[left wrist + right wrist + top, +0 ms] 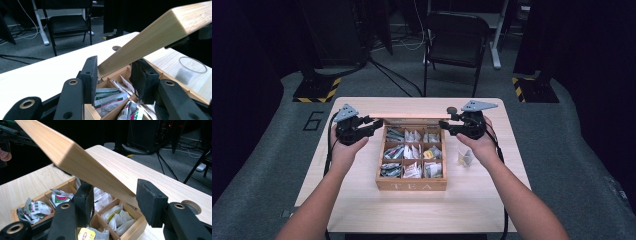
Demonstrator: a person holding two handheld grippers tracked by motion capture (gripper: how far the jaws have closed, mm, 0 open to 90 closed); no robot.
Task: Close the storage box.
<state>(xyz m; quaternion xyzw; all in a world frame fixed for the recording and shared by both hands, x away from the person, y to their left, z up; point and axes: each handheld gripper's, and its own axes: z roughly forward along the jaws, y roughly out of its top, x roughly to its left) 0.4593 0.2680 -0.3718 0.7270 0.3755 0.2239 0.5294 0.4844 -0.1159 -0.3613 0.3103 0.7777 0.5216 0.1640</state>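
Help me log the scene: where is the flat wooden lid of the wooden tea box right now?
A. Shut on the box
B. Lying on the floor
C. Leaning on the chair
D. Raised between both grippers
D: the wooden lid is up above the open tea box, with the left gripper and right gripper at its ends.

Light wood table (362, 200), centre of the high view, standing on grey floor (257, 200). Directly on it: a wooden tea box (412, 185) at frame centre, marked "TEA" on its front wall; a small clear cup (465, 158) just right of the box. Round hole (452, 109) in the tabletop near the far edge.
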